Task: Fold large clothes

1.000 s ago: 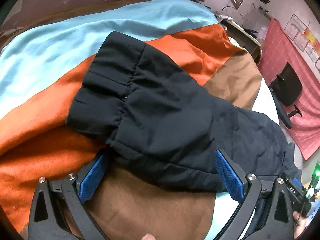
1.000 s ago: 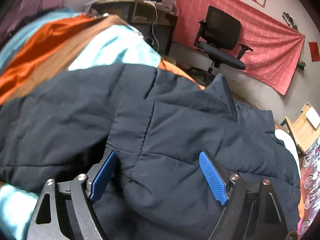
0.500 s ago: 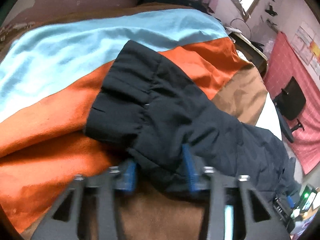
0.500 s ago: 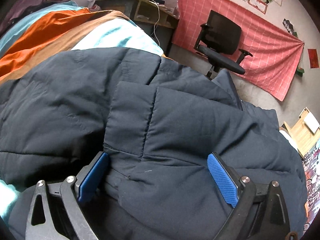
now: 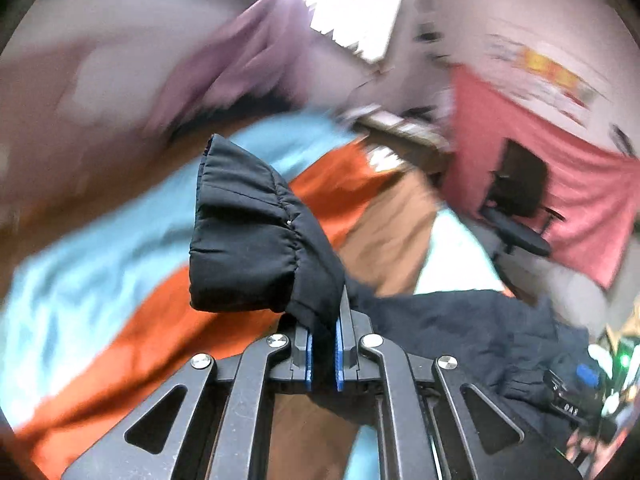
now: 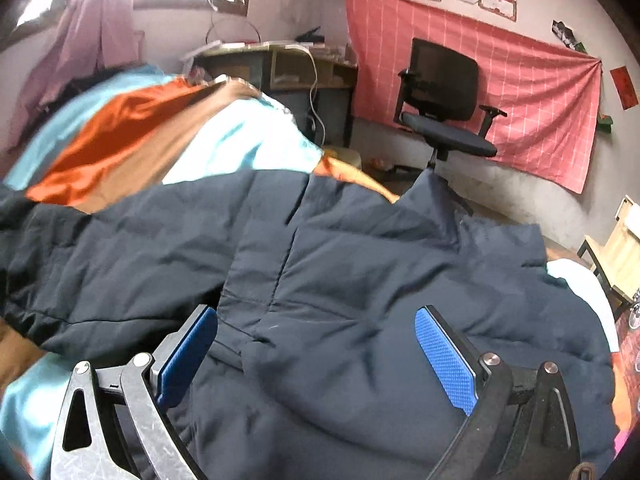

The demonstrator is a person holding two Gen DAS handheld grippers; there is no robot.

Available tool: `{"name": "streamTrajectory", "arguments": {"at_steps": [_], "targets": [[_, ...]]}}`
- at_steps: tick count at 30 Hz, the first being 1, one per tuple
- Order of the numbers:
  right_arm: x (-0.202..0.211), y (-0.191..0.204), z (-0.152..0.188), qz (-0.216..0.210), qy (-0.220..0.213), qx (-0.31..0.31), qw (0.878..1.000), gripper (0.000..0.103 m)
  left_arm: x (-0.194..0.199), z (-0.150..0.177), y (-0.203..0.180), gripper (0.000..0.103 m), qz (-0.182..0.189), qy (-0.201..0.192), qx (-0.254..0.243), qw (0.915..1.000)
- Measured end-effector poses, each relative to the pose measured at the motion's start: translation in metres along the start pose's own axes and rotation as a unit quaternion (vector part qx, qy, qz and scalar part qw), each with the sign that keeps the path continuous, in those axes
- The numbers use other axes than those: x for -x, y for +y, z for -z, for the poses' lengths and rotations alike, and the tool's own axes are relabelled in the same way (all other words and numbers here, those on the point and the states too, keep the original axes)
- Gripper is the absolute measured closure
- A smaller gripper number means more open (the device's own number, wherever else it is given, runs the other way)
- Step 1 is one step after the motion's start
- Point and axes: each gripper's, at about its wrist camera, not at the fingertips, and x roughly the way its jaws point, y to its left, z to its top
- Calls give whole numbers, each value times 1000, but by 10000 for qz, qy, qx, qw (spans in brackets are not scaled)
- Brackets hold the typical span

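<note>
A dark navy padded jacket [image 6: 360, 280] lies spread over a bed with a blue, orange and brown striped cover [image 6: 132, 140]. My left gripper [image 5: 323, 332] is shut on the jacket's sleeve [image 5: 256, 240] just behind the gathered cuff, which stands up above the striped cover [image 5: 100, 280], lifted off it. The rest of the jacket [image 5: 460, 320] trails off to the right in that view. My right gripper [image 6: 316, 352] is open, its blue pads [image 6: 444, 356] wide apart over the jacket's body without pressing on the fabric.
A black office chair [image 6: 444, 108] stands beyond the bed before a pink checked cloth [image 6: 520, 92] on the wall. A cluttered desk [image 6: 280, 64] sits behind the bed's far corner. A wooden piece of furniture [image 6: 616, 256] is at the right edge.
My left gripper closed on the sleeve near the cuff and lifted it off the bed, rolling as it rose. My right gripper opened a little wider and shifted over the jacket body.
</note>
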Motion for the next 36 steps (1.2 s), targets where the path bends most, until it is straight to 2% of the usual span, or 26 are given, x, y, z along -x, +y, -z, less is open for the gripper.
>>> {"name": "streamTrajectory", "arguments": {"at_steps": [4, 8, 13, 18, 21, 24, 28, 30, 32, 33, 34, 36], "targets": [[26, -24, -8, -67, -173, -156, 9997, 3, 22, -23, -57, 97, 611, -391, -554, 9958], [54, -58, -15, -21, -292, -431, 9986, 3, 35, -41, -122, 97, 1362, -560, -839, 9855], [88, -105, -18, 57, -362, -624, 9974, 3, 35, -45, -203, 98, 2263, -411, -1040, 9676], [118, -155, -10, 127, -391, -949, 9946, 3, 28, -26, -283, 98, 2815, -114, -1363, 9498], [129, -191, 0, 290, -333, -1168, 9922, 3, 18, -9, -325, 98, 2954, 89, -1535, 9429], [131, -220, 13, 399, -183, -1312, 9904, 3, 2, 19, -364, 98, 3058, 481, -1667, 9361], [127, -251, 36, 259, -8, -1659, 9858, 3, -14, 63, -400, 98, 3086, 928, -1913, 9271], [120, -262, 47, 93, 103, -1846, 9827, 3, -21, 76, -414, 98, 3139, 1165, -1963, 9216], [113, -269, 56, -82, 214, -1997, 9796, 3, -23, 91, -411, 96, 3230, 1363, -1981, 9153], [109, -271, 59, -156, 266, -2062, 9780, 3, -27, 98, -418, 94, 3295, 1546, -2049, 9086], [105, -273, 63, -256, 326, -2156, 9756, 3, -28, 107, -407, 92, 3336, 1646, -2093, 9043], [98, -278, 71, -421, 402, -2354, 9701, 3, -30, 116, -411, 86, 3392, 1782, -2222, 8966]]}}
